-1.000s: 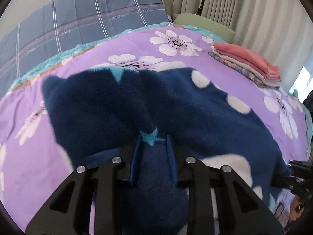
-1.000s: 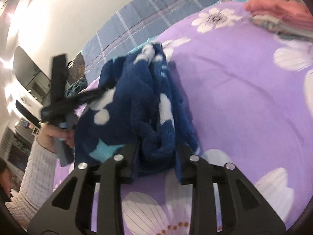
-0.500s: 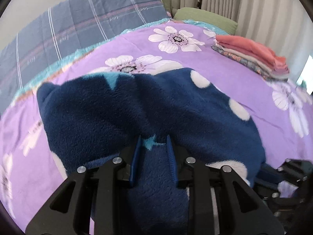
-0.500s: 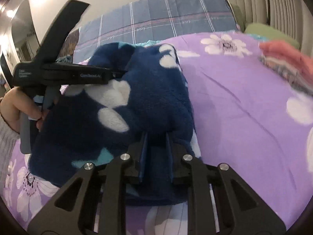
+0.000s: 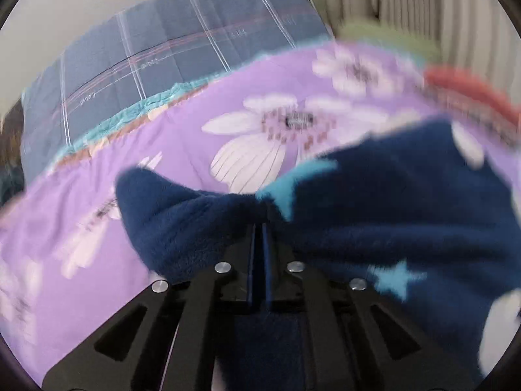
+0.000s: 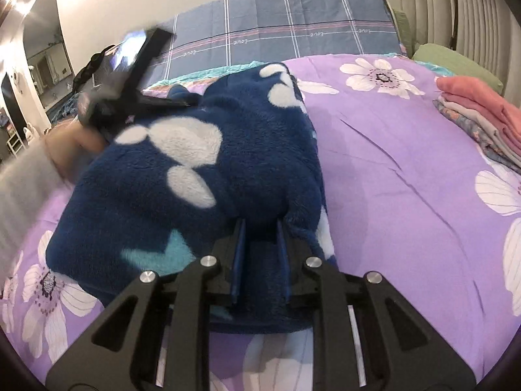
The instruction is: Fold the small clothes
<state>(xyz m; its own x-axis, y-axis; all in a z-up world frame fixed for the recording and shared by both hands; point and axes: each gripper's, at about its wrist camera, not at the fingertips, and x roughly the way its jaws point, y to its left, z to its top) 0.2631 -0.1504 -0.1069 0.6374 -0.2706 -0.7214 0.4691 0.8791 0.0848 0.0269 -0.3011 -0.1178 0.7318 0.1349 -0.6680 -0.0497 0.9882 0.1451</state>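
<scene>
A dark blue fleece garment [image 6: 228, 150] with white spots and teal stars lies folded on the purple flowered bedspread [image 6: 407, 195]. My right gripper [image 6: 260, 223] is shut on a thick fold at its near edge, with fleece filling the gap between the fingers. My left gripper [image 5: 259, 224] is closing tight, pads almost together, and the fleece [image 5: 374, 202] bunches in towards its tips. In the right wrist view the left gripper [image 6: 187, 104] reaches the garment's far left edge, held by a person's hand [image 6: 71, 150]. The left wrist view is blurred.
A stack of folded clothes [image 6: 482, 114] with a coral piece on top sits at the bed's right side. A blue checked cover [image 6: 293, 26] and a green pillow [image 6: 456, 62] lie at the head, with curtains behind. Open bedspread stretches right of the garment.
The left gripper's jaws went from wide around a thick fold to nearly touching, and its view swung left. The right gripper narrowed on its fold, rolled level, and the garment settled flat.
</scene>
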